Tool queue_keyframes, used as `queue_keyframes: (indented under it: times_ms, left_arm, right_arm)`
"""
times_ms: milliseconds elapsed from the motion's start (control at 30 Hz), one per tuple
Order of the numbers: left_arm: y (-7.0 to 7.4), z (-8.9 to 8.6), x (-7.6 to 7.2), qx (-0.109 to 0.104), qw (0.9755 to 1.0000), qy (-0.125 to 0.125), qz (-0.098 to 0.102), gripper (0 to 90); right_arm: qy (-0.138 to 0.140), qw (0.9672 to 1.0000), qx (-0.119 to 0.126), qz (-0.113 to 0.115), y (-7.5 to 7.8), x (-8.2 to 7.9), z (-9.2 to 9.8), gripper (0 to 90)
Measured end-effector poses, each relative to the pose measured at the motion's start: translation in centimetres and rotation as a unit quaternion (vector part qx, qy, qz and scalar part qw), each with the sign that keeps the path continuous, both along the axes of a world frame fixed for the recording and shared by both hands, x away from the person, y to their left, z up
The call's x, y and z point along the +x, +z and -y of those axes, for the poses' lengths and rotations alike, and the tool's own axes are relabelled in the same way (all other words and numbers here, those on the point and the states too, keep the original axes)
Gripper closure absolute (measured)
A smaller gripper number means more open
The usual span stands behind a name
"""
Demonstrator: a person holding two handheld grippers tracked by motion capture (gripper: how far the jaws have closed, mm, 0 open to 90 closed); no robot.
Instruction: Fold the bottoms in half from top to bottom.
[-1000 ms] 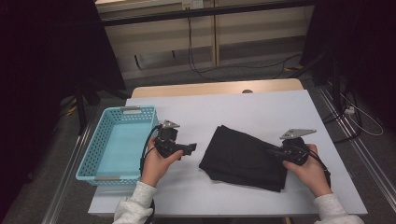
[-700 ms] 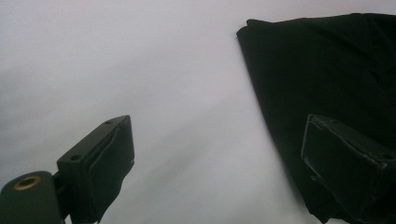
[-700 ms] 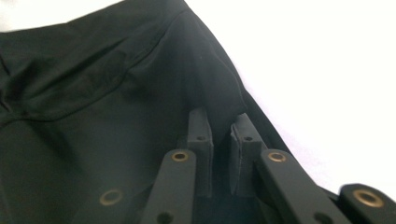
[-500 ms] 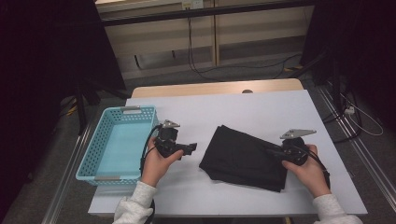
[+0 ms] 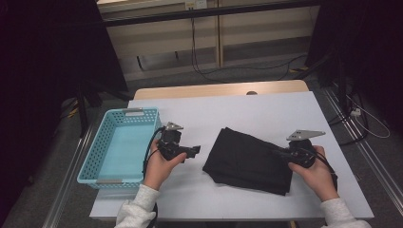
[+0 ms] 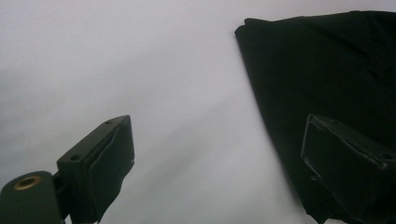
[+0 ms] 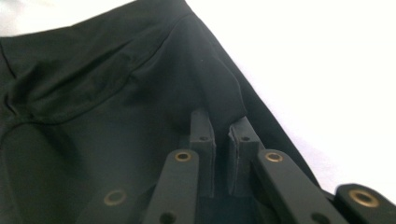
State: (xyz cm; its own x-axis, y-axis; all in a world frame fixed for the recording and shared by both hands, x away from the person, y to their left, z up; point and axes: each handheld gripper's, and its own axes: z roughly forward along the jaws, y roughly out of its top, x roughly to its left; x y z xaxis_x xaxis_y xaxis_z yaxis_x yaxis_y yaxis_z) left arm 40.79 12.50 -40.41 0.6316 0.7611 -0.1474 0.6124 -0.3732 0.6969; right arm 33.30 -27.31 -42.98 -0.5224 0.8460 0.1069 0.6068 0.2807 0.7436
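Note:
A black folded cloth [image 5: 249,159] lies on the white table [image 5: 237,109], right of the middle. My right gripper [image 5: 281,153] is at the cloth's right edge. In the right gripper view the cloth [image 7: 102,93] bunches into a raised fold that is pinched in my right gripper [image 7: 222,122], whose jaws have just been closing on it. My left gripper [image 5: 195,150] is held just left of the cloth and points toward it. In the left gripper view my left gripper [image 6: 219,154] stands wide open with bare table between its jaws, and the cloth's corner [image 6: 327,70] lies ahead on the right.
A light blue mesh basket [image 5: 94,148] stands on the table's left side, with nothing visible inside it. Bare white table surrounds the cloth. Beyond the far edge are cables on the floor and dark stands.

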Motion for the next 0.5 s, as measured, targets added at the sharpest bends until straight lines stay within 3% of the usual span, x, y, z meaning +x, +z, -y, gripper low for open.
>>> queue_keyframes:
  times_ms: [300, 500]
  left_arm:
    - [0.1, 0.0, -0.1, -0.004, 1.0000, 0.001, 0.002, 9.3]
    - [0.0, 0.5, -0.3, -0.001, 1.0000, -0.005, 0.000, 9.3]
  right_arm:
    - [-0.008, 0.9999, 0.009, -0.006, 0.7, -0.6, 0.8, 83.1]
    - [-0.018, 0.9996, 0.012, -0.020, -0.1, -0.8, 1.9, 82.7]
